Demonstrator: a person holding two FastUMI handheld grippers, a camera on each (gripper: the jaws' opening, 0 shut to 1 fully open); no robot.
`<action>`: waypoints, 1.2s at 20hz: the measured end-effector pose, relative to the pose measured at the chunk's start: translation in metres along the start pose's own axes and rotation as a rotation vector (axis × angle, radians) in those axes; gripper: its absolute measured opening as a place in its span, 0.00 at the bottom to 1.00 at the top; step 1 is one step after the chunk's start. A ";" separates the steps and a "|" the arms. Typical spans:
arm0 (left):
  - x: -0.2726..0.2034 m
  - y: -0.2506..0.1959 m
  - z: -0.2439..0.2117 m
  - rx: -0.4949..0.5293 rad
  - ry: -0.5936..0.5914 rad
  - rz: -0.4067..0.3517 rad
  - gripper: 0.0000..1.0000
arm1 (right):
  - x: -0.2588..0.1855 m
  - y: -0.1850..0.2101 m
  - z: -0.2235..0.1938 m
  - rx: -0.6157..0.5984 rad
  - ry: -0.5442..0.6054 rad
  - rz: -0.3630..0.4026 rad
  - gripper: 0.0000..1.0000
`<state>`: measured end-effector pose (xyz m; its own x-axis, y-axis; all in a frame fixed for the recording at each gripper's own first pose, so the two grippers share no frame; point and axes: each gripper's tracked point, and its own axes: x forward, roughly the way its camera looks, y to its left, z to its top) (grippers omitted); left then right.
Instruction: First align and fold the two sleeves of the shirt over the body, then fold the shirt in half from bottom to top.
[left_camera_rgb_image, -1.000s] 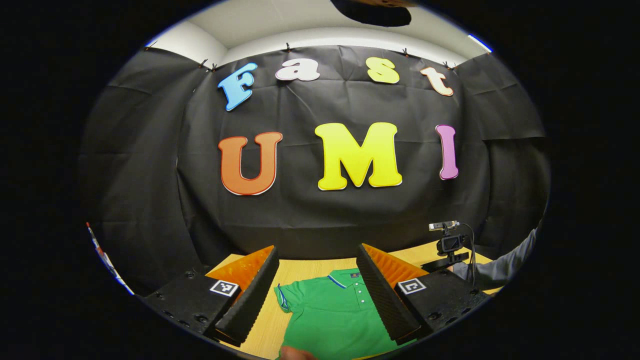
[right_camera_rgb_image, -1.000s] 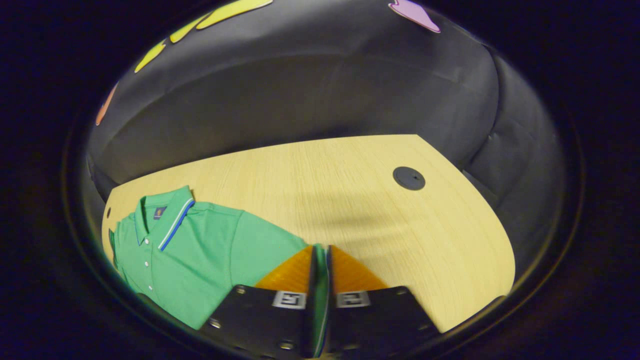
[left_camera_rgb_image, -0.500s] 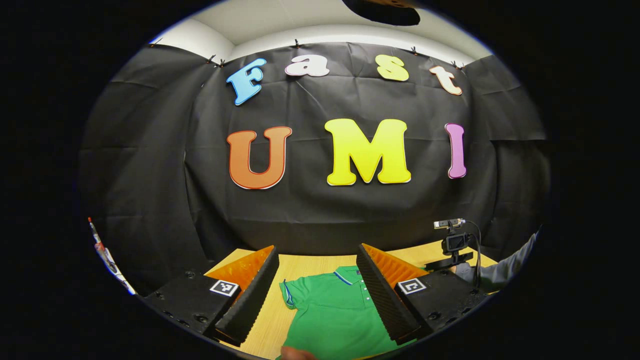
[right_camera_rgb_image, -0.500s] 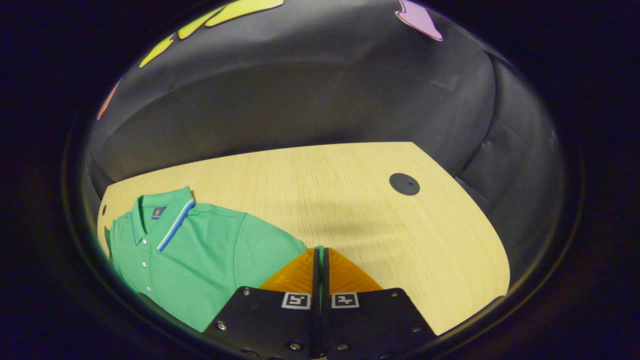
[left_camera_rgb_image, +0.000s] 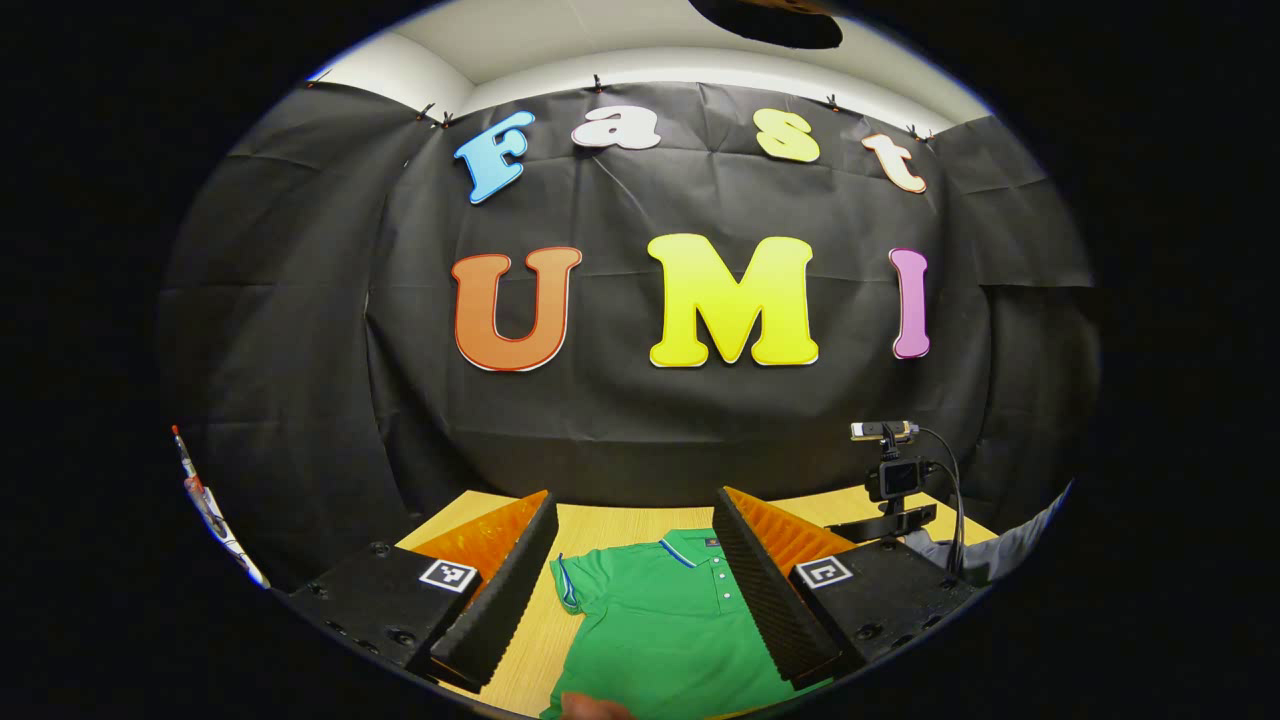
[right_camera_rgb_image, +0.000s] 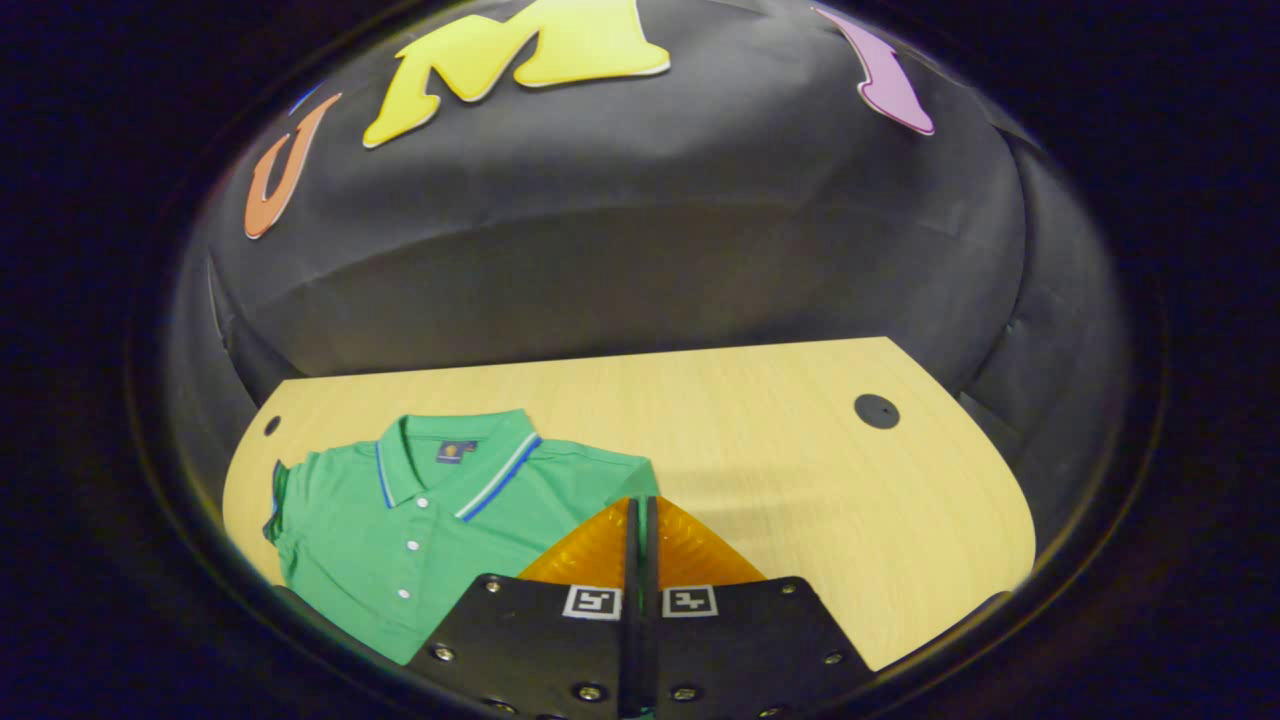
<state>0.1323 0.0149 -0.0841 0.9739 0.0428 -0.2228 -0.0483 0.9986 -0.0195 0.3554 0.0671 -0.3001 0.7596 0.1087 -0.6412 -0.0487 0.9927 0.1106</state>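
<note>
Green short-sleeved polo shirt (right_camera_rgb_image: 420, 520) flat on pale wood counter (right_camera_rgb_image: 760, 450). Right gripper (right_camera_rgb_image: 640, 515) jaws pressed together at sleeve edge, grip uncertain: sleeve may slip. Left gripper (left_camera_rgb_image: 635, 545) jaws wide, empty, above shirt.

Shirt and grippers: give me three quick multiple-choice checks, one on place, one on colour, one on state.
1. In the right gripper view, the shirt lies on the table:
A. left of the right gripper
B. right of it
C. beside the dark round cap

2. The shirt's main colour:
A. red
B. green
C. white

3. The left gripper is:
A. shut
B. shut on the collar
C. open

Answers: 1 A, the shirt's cloth spreads left of the shut fingers; 2 B, green in both views; 3 C, its fingers stand wide apart above the shirt.
</note>
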 end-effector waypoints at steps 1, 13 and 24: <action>0.000 0.001 -0.001 0.002 0.000 0.002 0.99 | -0.001 0.009 -0.001 -0.002 0.000 0.016 0.01; -0.007 0.011 -0.002 0.006 0.011 0.041 0.99 | 0.003 0.092 -0.058 -0.009 0.112 0.130 0.01; -0.019 0.033 -0.005 0.015 0.008 0.102 0.99 | 0.009 0.110 -0.087 -0.128 0.097 0.160 0.22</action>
<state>0.1107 0.0473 -0.0850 0.9623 0.1436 -0.2309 -0.1434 0.9895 0.0178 0.3001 0.1820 -0.3600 0.6699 0.2634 -0.6941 -0.2497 0.9604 0.1235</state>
